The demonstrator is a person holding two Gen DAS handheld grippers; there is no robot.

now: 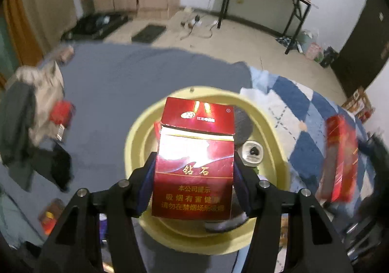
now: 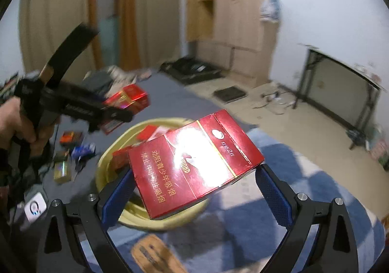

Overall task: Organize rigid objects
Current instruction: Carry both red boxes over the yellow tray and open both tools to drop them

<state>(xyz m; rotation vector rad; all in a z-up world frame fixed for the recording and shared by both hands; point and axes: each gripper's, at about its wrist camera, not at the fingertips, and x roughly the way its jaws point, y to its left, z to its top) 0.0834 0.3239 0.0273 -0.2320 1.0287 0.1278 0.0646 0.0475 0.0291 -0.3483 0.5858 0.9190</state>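
Currently, the left hand-held gripper [image 1: 194, 171] is clamping a red pack [image 1: 194, 163] by its sides, above the yellow basin [image 1: 141, 132]. The right hand-held gripper [image 2: 194, 190] is pinching a second pack [image 2: 194, 163], tilted, with the basin [image 2: 107, 158] at 9 o'clock of it. A can [image 1: 250, 152] is lying inside.

Both wrist views look down, close — sharing the yellow basin [image 1: 136, 141].

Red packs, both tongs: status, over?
Left tongs shut on a red pack above the yellow basin. Right tongs hold another pack, tilted. Nothing blocking.
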